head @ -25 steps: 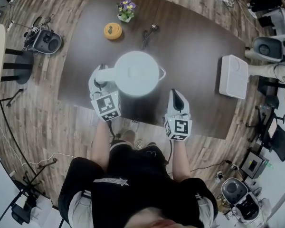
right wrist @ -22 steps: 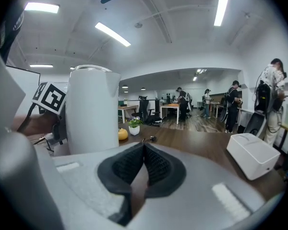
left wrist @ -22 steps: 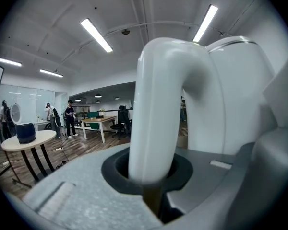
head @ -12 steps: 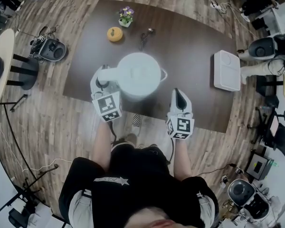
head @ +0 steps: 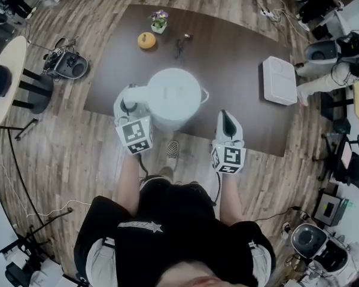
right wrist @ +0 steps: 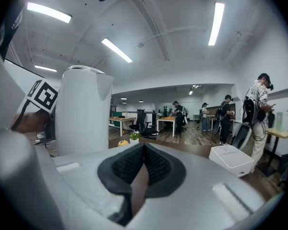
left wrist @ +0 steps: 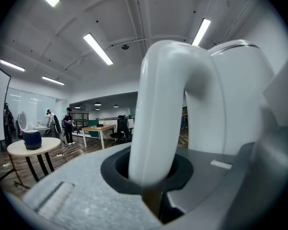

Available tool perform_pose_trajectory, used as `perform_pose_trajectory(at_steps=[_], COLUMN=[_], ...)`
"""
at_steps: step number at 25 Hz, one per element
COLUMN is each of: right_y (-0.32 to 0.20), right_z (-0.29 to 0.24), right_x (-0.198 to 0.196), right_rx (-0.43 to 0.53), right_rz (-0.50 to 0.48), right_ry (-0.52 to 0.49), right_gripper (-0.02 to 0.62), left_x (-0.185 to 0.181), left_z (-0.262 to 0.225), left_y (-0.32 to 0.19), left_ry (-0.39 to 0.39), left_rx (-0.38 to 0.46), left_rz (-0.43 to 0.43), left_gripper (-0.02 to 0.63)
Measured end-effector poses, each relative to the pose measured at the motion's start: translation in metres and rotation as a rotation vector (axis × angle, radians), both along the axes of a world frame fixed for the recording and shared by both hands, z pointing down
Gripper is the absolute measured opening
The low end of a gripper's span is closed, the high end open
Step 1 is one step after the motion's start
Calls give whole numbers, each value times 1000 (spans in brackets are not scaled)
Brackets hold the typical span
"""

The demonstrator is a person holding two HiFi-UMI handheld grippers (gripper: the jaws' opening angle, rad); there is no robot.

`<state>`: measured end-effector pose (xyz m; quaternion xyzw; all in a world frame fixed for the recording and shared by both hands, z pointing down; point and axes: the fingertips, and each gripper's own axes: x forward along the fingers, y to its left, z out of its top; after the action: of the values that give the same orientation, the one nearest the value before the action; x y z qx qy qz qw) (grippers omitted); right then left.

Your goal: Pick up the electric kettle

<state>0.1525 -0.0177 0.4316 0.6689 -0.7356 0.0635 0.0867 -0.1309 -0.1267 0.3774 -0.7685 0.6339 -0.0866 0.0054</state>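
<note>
The white electric kettle (head: pixel 173 97) hangs above the near edge of the dark table (head: pixel 239 58). My left gripper (head: pixel 128 100) is shut on its curved handle (left wrist: pixel 158 114), which stands upright between the dark pads. The kettle body (left wrist: pixel 235 104) fills the right of the left gripper view. My right gripper (head: pixel 226 118) hovers to the kettle's right, apart from it, jaws shut with nothing between them. From the right gripper view, the kettle (right wrist: pixel 84 111) stands at the left, beyond the gripper (right wrist: pixel 143 169).
On the table sit a white box (head: pixel 279 81) at the right, a small flower pot (head: pixel 159 20), an orange round object (head: pixel 146 40) and a black cable (head: pixel 180 43) at the far side. A round side table (head: pixel 3 94) stands at the left. People stand in the background.
Both grippers have risen, and the kettle has gone up with the left one. The table now looks smaller and farther below. The left grip on the handle is unchanged.
</note>
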Motion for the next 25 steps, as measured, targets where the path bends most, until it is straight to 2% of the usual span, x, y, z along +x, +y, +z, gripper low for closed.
perform_pose_trajectory(at_steps=[10,25], right_y=[58,142], right_z=[-21,-35], right_x=[-4,-22], right_rx=[53,98], right_rz=[4,-11], right_ry=[32,48], right_gripper=[5,5], left_x=[-13,-62], left_z=[-2,-17], left_y=[72,175], left_ry=[4,-16], left_rx=[-13,9], left_rz=[1,-56], left_gripper=[49,52])
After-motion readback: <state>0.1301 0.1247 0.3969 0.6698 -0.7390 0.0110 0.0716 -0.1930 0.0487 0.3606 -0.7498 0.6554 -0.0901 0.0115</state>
